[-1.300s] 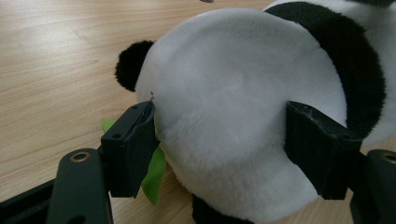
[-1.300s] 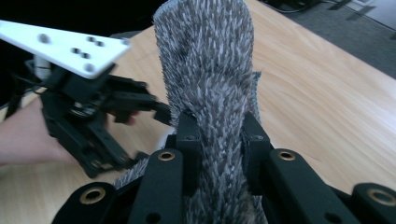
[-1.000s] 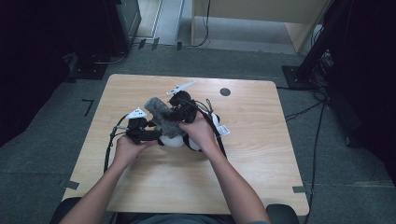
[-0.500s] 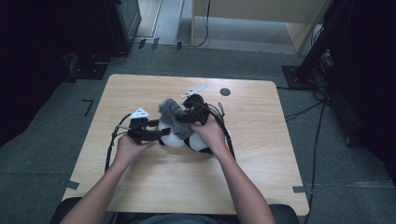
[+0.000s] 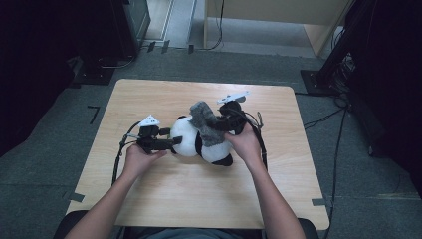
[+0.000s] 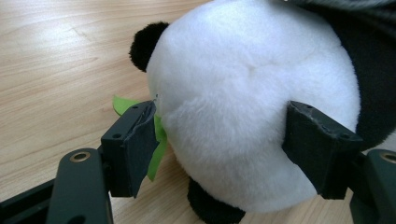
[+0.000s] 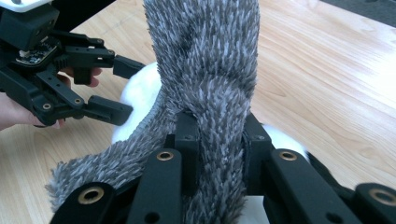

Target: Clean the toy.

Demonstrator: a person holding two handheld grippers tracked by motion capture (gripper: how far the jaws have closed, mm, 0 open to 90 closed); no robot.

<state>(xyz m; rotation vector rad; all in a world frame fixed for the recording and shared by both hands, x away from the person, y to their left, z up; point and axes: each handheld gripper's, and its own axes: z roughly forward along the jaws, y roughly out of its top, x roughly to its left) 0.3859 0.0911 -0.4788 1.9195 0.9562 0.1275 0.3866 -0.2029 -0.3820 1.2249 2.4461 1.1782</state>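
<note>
Near the person, two forearms come over the front edge of the wooden bench (image 5: 164, 199). The left claw (image 5: 175, 142) lies low on the bench, and its two pads press on the white head of the panda toy (image 5: 191, 142), one on each side; a small green leaf (image 6: 156, 144) is just beside the one pad. The panda toy lies on its side in the middle of the bench, with its black limbs towards the right. The right claw (image 5: 216, 124) is closed on a grey fuzzy scarf (image 5: 206, 127), which is pinched between its pads. The scarf goes across the panda's body and rises behind it.
</note>
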